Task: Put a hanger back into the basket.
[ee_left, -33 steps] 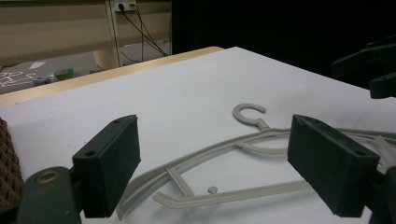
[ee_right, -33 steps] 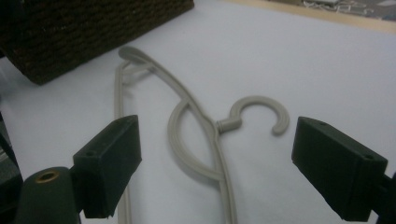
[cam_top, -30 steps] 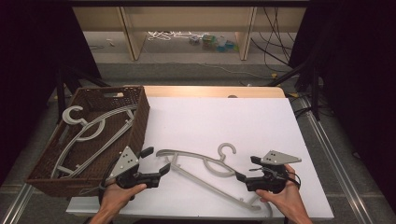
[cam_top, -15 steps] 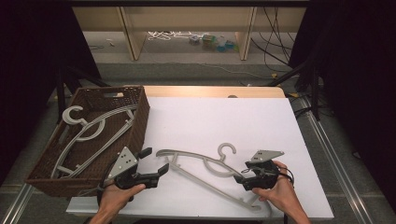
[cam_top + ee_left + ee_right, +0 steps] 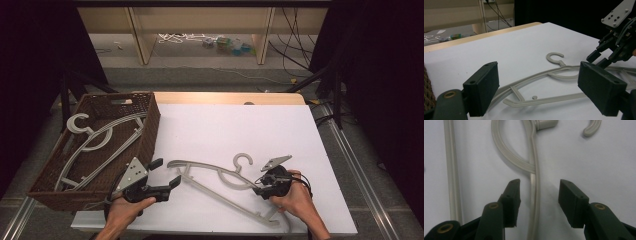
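The right claw [image 5: 537, 202] gapes wide, straddling the grey plastic coat hanger's [image 5: 220, 181] shoulder bar. Lower it squarely, then close firmly. The left claw [image 5: 170, 181], also wide, hovers beside the hanger's end.

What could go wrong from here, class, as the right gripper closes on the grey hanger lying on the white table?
1. The right gripper straddles the hanger arm with open jaws; the thin, flat arm could slip out as they close.
2. Gripped near one end, the long hanger may swing or droop when lifted.
3. The left gripper sits open by the hanger's other end, where a swinging hanger could strike it.
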Demonstrator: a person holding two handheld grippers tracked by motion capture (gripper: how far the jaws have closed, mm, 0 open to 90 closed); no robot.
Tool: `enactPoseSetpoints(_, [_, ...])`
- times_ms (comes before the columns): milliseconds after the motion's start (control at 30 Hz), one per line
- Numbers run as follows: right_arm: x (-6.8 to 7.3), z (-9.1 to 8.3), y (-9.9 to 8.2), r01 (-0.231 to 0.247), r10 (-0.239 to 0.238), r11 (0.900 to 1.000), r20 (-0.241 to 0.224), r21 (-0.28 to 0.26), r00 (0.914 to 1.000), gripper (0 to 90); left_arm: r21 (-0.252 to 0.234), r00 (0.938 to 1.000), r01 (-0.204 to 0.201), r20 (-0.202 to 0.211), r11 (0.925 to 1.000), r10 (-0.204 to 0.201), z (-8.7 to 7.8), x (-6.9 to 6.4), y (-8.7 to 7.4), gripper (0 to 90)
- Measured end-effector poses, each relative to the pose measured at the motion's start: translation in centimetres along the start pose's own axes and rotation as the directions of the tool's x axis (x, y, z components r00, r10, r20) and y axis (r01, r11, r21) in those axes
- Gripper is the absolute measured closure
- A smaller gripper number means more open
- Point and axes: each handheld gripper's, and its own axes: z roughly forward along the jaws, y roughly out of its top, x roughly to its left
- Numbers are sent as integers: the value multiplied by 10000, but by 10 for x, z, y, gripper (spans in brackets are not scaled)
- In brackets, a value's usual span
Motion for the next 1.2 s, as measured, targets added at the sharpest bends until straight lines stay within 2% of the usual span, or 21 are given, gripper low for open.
enactPoseSetpoints(67, [1, 0, 0, -26, 26, 10000, -19, 32, 10000, 570, 85, 10000, -18, -81, 10000, 19, -1, 0, 0, 172])
enactPoseSetpoints(133, [0, 3, 3, 215, -215, 9996, -39, 160, 9998, 606, 80, 10000, -14, -75, 10000, 15, -1, 0, 0, 171])
enactPoseSetpoints(233, [2, 5, 4, 141, -140, 9993, -15, 361, 9999, 623, 8, 10000, -5, -3, 10000, 5, 0, 0, 0, 172])
enactPoseSetpoints(267, [1, 6, 5, 289, -288, 9987, -31, 411, 9996, 636, 5, 10000, 6, -1, 10000, -6, 0, 0, 0, 172])
enactPoseSetpoints(333, [4, 7, 7, 534, -544, 9963, 135, 669, 9984, 663, 97, 10000, -50, -55, 9999, 50, 0, -1, 0, 172])
enactPoseSetpoints(400, [5, 7, 8, 517, -535, 9954, 200, 807, 9984, 672, 50, 10000, -14, -10, 10000, 14, 1, -1, -1, 172])
enactPoseSetpoints(467, [6, 9, 12, 818, -846, 9908, 212, 1076, 9962, 694, 120, 10000, -79, -13, 9999, 80, 1, -2, -1, 173])
enactPoseSetpoints(567, [7, 10, 15, 934, -973, 9875, 248, 1269, 9949, 705, 135, 9999, -116, -39, 9998, 116, 1, -1, -1, 174])
enactPoseSetpoints(633, [7, 11, 16, 924, -966, 9859, 232, 1393, 9951, 714, 34, 10000, 16, -22, 10000, -16, 2, 0, -2, 175])
enactPoseSetpoints(767, [3, 11, 18, 760, -788, 9858, 131, 1496, 9968, 759, 137, 9999, -112, -93, 9998, 114, 1, 0, -1, 177])
enactPoseSetpoints(900, [2, 12, 20, 727, -754, 9848, 111, 1579, 9971, 789, 181, 10000, -63, -59, 9998, 64, 3, 0, -2, 177])
enactPoseSetpoints(1000, [4, 12, 22, 782, -834, 9822, 234, 1710, 9962, 814, 265, 9999, -146, -3, 9995, 146, 4, 0, -2, 177])
enactPoseSetpoints(1033, [4, 12, 22, 823, -875, 9818, 230, 1711, 9959, 815, 280, 10000, -25, 8, 9996, 25, 5, -1, -2, 177])
enactPoseSetpoints(1067, [5, 12, 22, 895, -957, 9809, 277, 1728, 9950, 815, 270, 9998, -180, 50, 9995, 178, 6, 0, -2, 177])
enactPoseSetpoints(1100, [5, 12, 22, 895, -957, 9809, 277, 1728, 9950, 815, 312, 9999, -134, 8, 9994, 133, 6, -1, -2, 177])
enactPoseSetpoints(1167, [5, 11, 21, 1224, -1269, 9794, 181, 1606, 9918, 823, 419, 9998, -193, 97, 9989, 189, 10, -2, -2, 180])
enactPoseSetpoints(1200, [5, 11, 21, 1224, -1269, 9794, 181, 1606, 9918, 823, 419, 9998, -193, 97, 9989, 189, 10, -2, -2, 196])
